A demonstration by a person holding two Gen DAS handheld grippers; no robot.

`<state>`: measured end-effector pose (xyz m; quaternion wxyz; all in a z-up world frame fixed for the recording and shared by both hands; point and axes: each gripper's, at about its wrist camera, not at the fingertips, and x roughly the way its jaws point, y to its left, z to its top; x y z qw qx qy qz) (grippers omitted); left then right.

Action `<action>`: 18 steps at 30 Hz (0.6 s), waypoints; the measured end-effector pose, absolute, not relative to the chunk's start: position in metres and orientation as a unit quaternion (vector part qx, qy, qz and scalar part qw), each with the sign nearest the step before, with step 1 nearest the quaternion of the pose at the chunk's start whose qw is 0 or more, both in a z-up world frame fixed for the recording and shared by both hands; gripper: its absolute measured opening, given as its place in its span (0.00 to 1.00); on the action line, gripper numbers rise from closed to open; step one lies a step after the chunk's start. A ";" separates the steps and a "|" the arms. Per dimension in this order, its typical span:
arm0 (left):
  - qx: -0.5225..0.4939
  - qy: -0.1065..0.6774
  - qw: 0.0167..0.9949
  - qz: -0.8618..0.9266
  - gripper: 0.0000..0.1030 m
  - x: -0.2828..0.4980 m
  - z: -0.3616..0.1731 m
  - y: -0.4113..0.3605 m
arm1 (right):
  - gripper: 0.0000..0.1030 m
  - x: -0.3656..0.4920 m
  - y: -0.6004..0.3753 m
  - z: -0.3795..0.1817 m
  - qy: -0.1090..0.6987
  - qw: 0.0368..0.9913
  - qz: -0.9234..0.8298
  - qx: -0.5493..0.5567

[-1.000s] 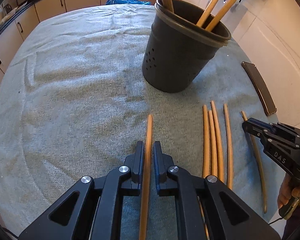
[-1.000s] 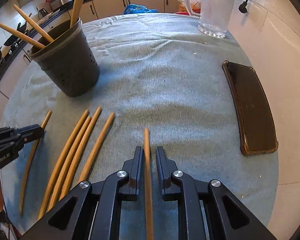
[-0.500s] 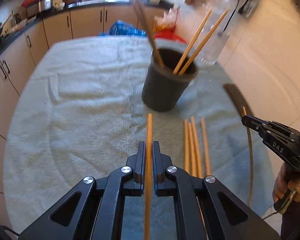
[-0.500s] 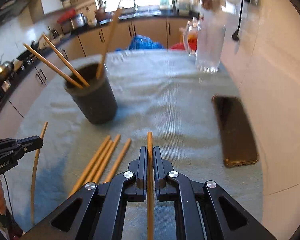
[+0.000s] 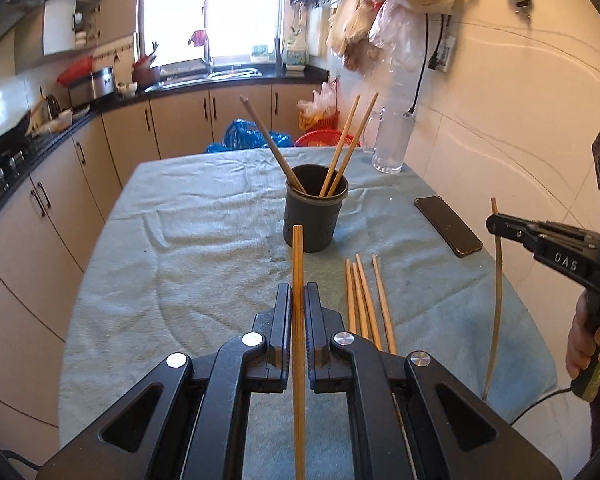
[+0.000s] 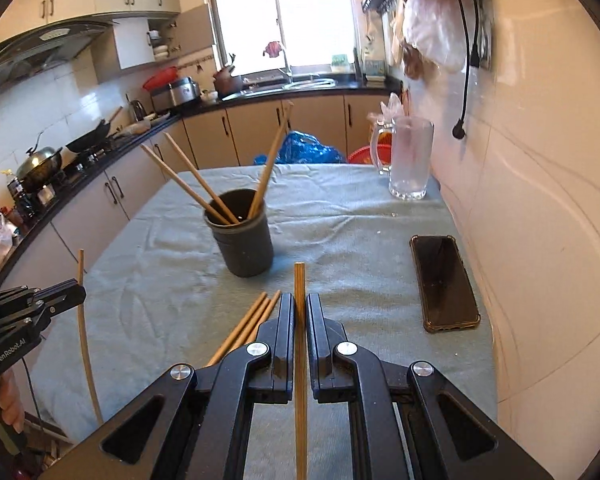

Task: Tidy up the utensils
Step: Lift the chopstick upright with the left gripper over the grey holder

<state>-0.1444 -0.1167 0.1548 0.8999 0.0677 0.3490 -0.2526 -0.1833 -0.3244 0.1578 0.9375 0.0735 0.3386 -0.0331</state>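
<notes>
A dark round holder (image 5: 315, 219) stands mid-table with several wooden chopsticks leaning in it; it also shows in the right wrist view (image 6: 244, 238). My left gripper (image 5: 298, 308) is shut on one chopstick (image 5: 297, 264), held above the table and pointing at the holder. My right gripper (image 6: 299, 316) is shut on another chopstick (image 6: 299, 284), also lifted. The right gripper shows at the right edge of the left view (image 5: 496, 226), the left gripper at the left edge of the right view (image 6: 78, 294). Several loose chopsticks (image 5: 364, 300) lie on the cloth before the holder.
A grey-blue towel (image 5: 204, 232) covers the table. A black phone (image 6: 444, 282) lies near the right edge by the tiled wall. A glass mug (image 6: 410, 158) stands at the far right corner. Kitchen cabinets run along the left and the back.
Both grippers closed on their chopsticks and lifted them up and back from the cloth, so the table and holder now look farther away.
</notes>
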 end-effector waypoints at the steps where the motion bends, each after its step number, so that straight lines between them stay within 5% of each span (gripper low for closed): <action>1: 0.067 0.347 0.901 -0.253 0.06 -0.148 0.156 -0.114 | 0.06 -0.187 -0.323 0.160 0.336 0.938 -0.031 0.073; 18: 0.035 0.308 0.913 -0.266 0.05 -0.185 0.193 -0.092 | 0.06 -0.217 -0.302 0.192 0.296 0.953 -0.011 0.060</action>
